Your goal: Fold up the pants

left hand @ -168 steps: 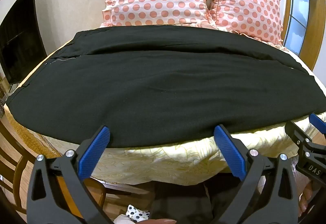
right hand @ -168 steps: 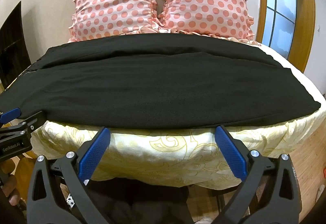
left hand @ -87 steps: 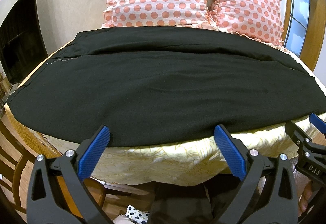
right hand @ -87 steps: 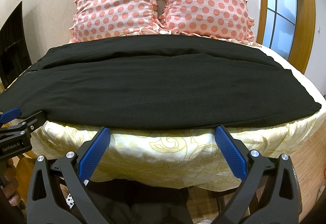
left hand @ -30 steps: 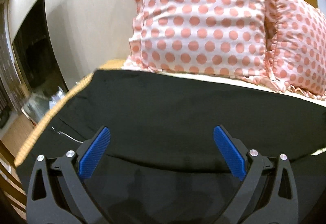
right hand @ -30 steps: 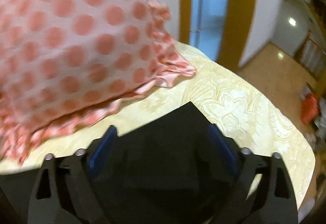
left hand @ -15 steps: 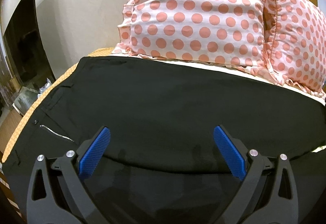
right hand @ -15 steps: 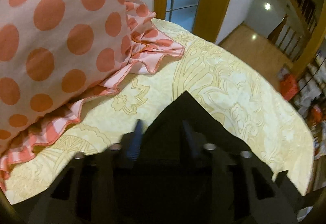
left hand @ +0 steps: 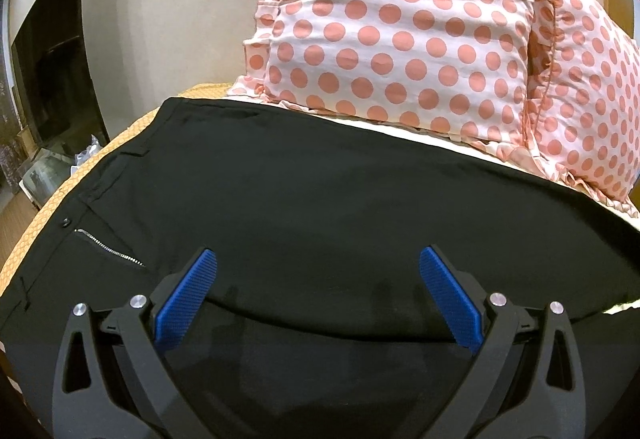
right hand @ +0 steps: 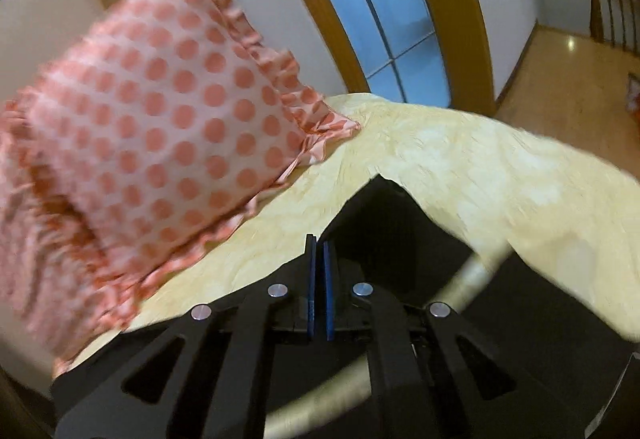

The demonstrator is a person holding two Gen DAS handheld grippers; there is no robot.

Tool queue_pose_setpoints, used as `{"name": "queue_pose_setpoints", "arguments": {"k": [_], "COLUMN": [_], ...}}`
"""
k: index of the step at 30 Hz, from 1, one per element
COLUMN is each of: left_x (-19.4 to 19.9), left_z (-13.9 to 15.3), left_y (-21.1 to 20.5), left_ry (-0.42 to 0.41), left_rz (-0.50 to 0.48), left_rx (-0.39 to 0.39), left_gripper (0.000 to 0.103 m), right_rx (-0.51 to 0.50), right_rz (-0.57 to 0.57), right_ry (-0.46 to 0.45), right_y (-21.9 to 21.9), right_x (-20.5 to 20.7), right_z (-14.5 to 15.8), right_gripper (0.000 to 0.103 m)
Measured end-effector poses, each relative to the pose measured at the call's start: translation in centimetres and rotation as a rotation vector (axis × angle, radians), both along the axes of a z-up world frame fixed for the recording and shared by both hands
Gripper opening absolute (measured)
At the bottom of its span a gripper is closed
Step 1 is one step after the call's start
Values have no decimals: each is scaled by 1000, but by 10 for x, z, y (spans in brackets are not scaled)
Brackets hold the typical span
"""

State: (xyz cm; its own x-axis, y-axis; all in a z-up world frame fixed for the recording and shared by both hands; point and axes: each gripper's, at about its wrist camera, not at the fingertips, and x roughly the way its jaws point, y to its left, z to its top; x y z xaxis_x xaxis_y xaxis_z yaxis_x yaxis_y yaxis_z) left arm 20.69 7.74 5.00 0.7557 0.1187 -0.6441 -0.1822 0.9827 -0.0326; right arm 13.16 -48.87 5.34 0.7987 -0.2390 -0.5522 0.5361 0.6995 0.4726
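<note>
The black fabric pants [left hand: 320, 207] lay across the frame's middle on the pale yellow patterned bedspread [right hand: 460, 167]. The left gripper [left hand: 316, 291] hovered wide apart, holding nothing. The right gripper [right hand: 319, 271] was clamped together on the pants' corner, lower centre.

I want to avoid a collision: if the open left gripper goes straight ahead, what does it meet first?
Probably the black fabric pants spread before the left gripper; the polka-dot pillow lies further behind.

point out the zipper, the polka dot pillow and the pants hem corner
zipper [left hand: 110, 248], left wrist view, middle of the silver teeth
polka dot pillow [left hand: 400, 35], left wrist view, its front face
pants hem corner [right hand: 384, 195], right wrist view, black tip
</note>
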Motion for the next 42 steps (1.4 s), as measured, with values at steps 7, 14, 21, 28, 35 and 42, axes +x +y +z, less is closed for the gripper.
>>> {"name": "queue_pose_setpoints", "arguments": {"k": [7, 14, 21, 28, 35, 42], "left_x": [0, 2, 2, 4, -9, 41], "left_z": [0, -2, -2, -4, 29, 61], "left_y": [1, 2, -4, 3, 38, 82], "left_ry": [4, 16, 20, 39, -42, 1], "left_rz": [3, 11, 9, -24, -84, -3], "left_rx": [2, -2, 30, -30, -133, -190], "left_gripper": [101, 101, 101, 101, 101, 101], "right_rx": [189, 322, 385, 414, 390, 443], "right_rz": [20, 26, -22, -1, -2, -39], "right_ry": [16, -37, -48, -110, -273, -221], "right_y": [-5, -19, -26, -26, -28, -32], "right_x": [-53, -53, -55, -53, -107, -116], "right_z": [-48, -54, -69, -77, -49, -74], "right_gripper": [4, 50, 38, 3, 3, 3]}}
